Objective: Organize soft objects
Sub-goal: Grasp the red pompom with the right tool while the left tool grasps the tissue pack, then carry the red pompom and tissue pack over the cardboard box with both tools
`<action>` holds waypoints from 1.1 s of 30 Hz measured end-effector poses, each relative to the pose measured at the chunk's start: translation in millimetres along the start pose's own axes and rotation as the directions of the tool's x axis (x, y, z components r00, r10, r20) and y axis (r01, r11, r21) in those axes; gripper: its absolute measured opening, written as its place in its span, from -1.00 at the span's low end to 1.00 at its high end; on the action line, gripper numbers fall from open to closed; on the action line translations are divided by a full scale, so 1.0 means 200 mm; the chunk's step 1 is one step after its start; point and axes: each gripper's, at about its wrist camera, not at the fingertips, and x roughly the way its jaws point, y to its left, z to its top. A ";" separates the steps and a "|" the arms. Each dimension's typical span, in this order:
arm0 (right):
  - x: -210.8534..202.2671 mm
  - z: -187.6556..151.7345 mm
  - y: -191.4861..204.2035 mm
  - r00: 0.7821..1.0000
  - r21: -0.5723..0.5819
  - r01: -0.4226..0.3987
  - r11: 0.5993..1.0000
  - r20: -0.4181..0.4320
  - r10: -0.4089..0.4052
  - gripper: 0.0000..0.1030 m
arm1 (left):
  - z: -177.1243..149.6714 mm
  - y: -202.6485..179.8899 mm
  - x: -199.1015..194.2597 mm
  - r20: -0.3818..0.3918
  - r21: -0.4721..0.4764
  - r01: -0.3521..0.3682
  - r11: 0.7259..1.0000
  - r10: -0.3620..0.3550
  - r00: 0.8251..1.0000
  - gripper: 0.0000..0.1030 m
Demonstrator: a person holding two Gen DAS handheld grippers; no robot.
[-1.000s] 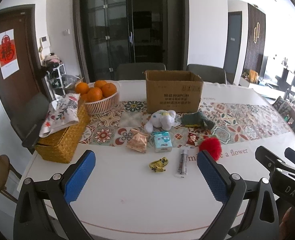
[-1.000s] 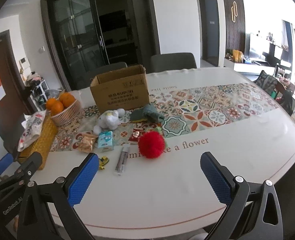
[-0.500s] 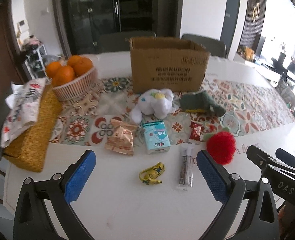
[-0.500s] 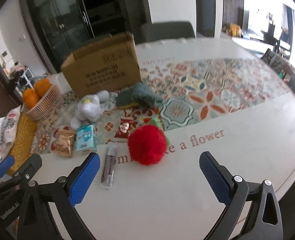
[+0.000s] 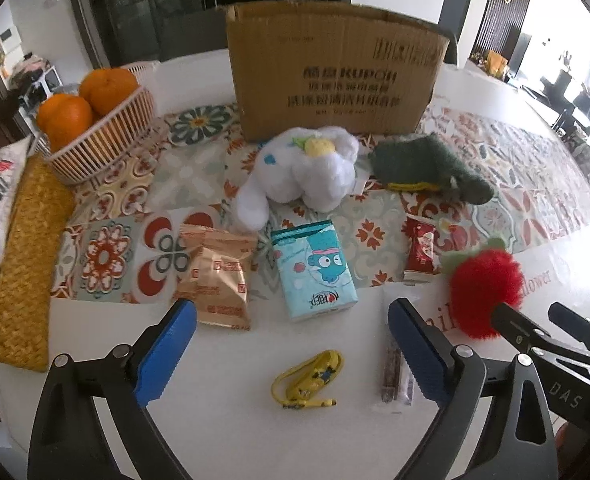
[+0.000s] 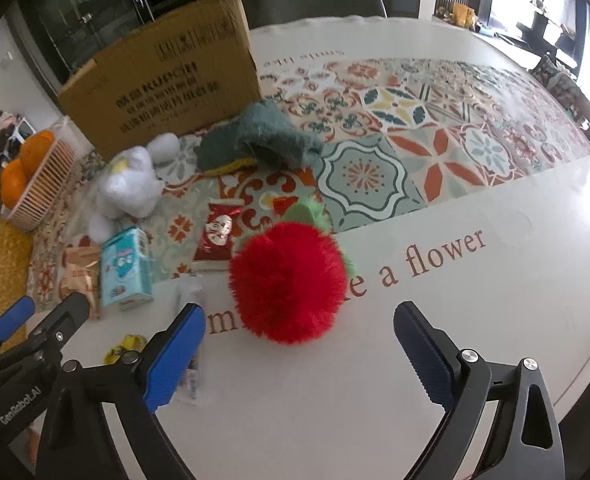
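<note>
Blue-padded and spread wide apart, the left tongs hang over the white counter holding nothing. Between their pads lies a small yellow strap; the right pad overlaps a dark stick packet. At 12 o'clock from them sits a light-blue tissue pack, with a tan snack bag at 11 o'clock, its lower end just off the left pad's tip. Beyond the tissue pack a white plush toy rests on the patterned runner. A dark green plush lies at its 3 o'clock and a cardboard box stands behind both. At far 10 o'clock are a basket of oranges and a woven yellow box.

The right tongs are likewise gaping and empty. A fluffy red pom-pom sits on the counter just ahead of them at 12 o'clock, in line with the gap but beyond the pad tips, untouched. A red sachet lies at the pom-pom's 10 o'clock, on the runner's edge.
</note>
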 end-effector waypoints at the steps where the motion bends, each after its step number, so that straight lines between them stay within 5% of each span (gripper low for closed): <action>1: 0.02 0.00 0.00 1.000 0.000 0.007 1.000 -0.009 -0.007 0.80 | 0.01 0.00 0.02 -0.008 -0.004 -0.001 1.000 0.001 1.000 0.87; 12: 0.22 0.03 0.01 0.995 -0.019 -0.022 1.000 -0.098 0.020 0.61 | 0.08 -0.02 0.21 -0.087 -0.046 0.000 0.999 -0.004 0.996 0.70; 24: 0.32 0.07 -0.01 0.991 -0.028 -0.032 0.999 -0.133 0.028 0.28 | 0.12 -0.08 0.35 -0.147 -0.042 0.000 0.999 -0.007 0.989 0.21; 33: 0.35 0.08 0.03 0.993 -0.047 -0.013 0.999 -0.118 0.007 -0.18 | 0.12 -0.10 0.38 -0.147 -0.017 -0.002 1.000 0.000 0.989 0.02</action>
